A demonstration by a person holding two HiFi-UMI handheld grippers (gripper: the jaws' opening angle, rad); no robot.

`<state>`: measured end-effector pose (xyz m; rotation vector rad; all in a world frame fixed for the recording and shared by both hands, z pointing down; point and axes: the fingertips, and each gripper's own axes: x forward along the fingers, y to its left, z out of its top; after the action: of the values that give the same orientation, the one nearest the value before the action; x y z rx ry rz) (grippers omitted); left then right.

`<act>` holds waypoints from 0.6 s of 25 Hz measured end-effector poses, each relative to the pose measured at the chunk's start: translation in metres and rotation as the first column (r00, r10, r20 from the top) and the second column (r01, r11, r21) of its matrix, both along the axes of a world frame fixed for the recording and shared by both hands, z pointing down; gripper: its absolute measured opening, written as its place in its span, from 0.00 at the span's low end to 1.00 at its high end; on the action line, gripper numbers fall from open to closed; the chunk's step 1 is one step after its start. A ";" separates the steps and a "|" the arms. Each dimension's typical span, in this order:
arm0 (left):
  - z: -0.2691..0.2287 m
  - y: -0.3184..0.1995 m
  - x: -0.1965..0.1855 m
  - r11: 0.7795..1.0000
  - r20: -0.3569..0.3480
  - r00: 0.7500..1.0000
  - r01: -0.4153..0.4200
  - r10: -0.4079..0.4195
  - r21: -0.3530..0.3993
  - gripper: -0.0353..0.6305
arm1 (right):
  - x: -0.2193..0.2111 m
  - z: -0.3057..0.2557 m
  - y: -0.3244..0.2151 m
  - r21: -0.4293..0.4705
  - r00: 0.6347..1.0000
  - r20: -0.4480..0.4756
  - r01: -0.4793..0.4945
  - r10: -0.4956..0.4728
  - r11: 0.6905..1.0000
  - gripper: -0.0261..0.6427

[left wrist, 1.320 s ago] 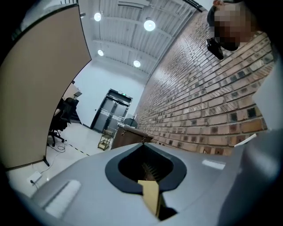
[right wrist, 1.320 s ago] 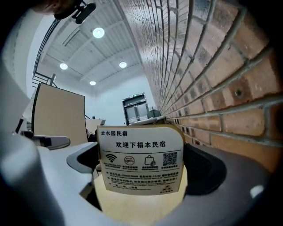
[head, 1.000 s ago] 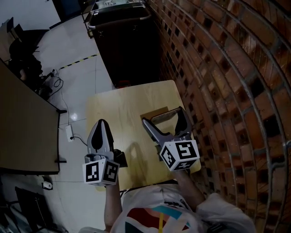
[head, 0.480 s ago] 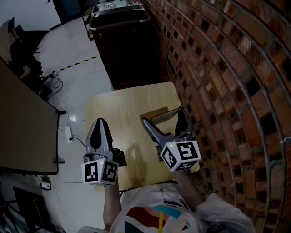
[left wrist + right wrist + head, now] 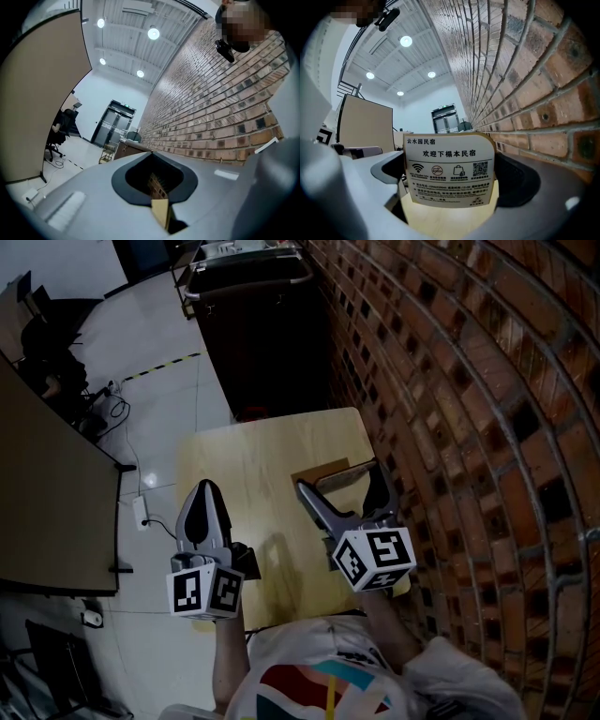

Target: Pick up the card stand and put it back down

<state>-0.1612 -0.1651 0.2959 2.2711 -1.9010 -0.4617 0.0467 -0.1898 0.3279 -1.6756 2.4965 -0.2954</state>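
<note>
Barely shifted from a second ago: right gripper (image 5: 339, 476), jaws spread wide, straddling but not yet pinching the small beige printed card stand (image 5: 449, 169). Stand upright between them on the pale wooden table (image 5: 234, 456). Left gripper (image 5: 204, 491) pinched together, empty, idle off to the left. Grasp step, seemingly; next, squeezing squarely onto the card before lifting.

Overhead, two low, one near card stand (image 5: 449, 171)
</note>
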 end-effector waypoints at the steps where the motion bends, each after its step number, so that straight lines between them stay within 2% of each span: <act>1: 0.001 0.000 0.000 1.000 -0.002 1.000 -0.001 0.001 -0.004 0.06 | 0.001 0.002 -0.001 -0.005 1.000 -0.002 -0.002 0.002 1.000 0.90; 5: 0.008 -0.003 -0.001 1.000 -0.006 1.000 0.002 -0.002 -0.030 0.06 | -0.002 0.018 -0.021 -0.036 1.000 -0.023 -0.002 0.001 0.999 0.90; 9: 0.015 -0.006 -0.003 0.999 -0.008 1.000 0.006 -0.006 -0.050 0.06 | -0.005 0.050 -0.065 -0.079 0.996 -0.089 -0.029 0.021 0.996 0.90; 15: 0.035 -0.017 -0.019 0.995 -0.010 0.999 0.040 -0.041 -0.094 0.06 | -0.006 0.121 -0.147 -0.205 0.982 -0.182 -0.092 0.055 0.974 0.90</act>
<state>-0.1803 -0.1817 0.3305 2.1705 -1.9244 -0.3816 0.0403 -0.3371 0.4487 -1.9509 2.5985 -0.4388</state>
